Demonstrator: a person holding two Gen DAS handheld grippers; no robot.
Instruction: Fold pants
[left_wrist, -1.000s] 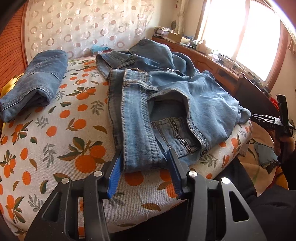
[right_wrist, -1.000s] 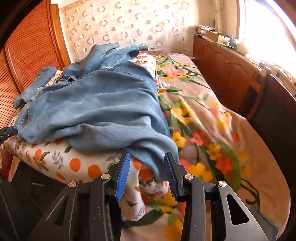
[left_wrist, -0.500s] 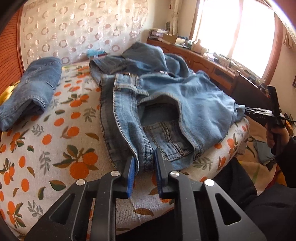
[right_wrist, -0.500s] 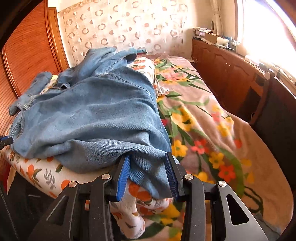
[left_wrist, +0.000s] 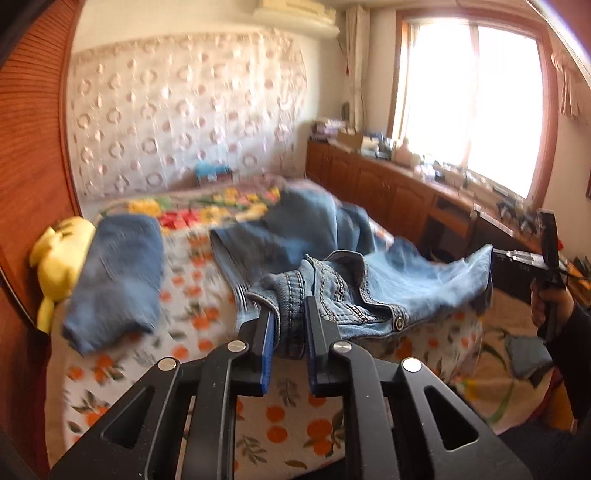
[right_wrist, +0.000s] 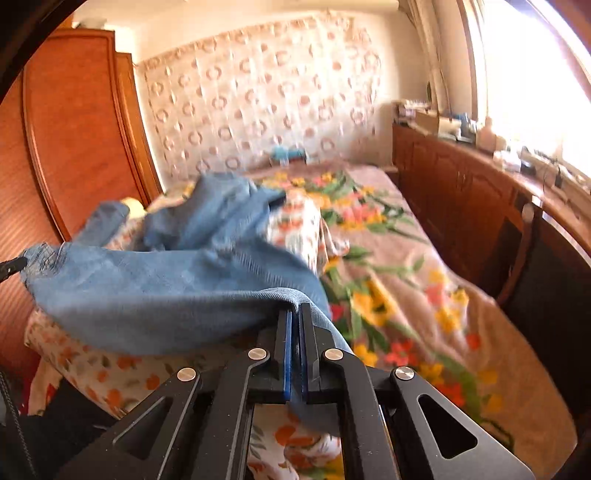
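Two tools grip one pair of blue jeans (left_wrist: 373, 291) above a bed. The left tool (left_wrist: 289, 328) has the bunched waistband between its blue pads, which press on the thick denim as its jaws go on closing; a metal button (left_wrist: 398, 323) shows just to the right of them. The right tool (right_wrist: 295, 330) is clenched nearly flat on a thin fold of the jeans' far edge, with cloth hanging below the pads. Between the two grips the denim spans in a loose sag, and the legs trail back onto an orange-print sheet (left_wrist: 192, 325). In the left wrist view the right tool's handle is seen at the far right, held by a hand (left_wrist: 550, 302) in a dark sleeve. A second, folded pair of jeans (left_wrist: 118, 280) lies on the sheet to the left, beside a yellow plush toy (left_wrist: 61, 258). A floral blanket (right_wrist: 410, 280) covers the bed on the right.
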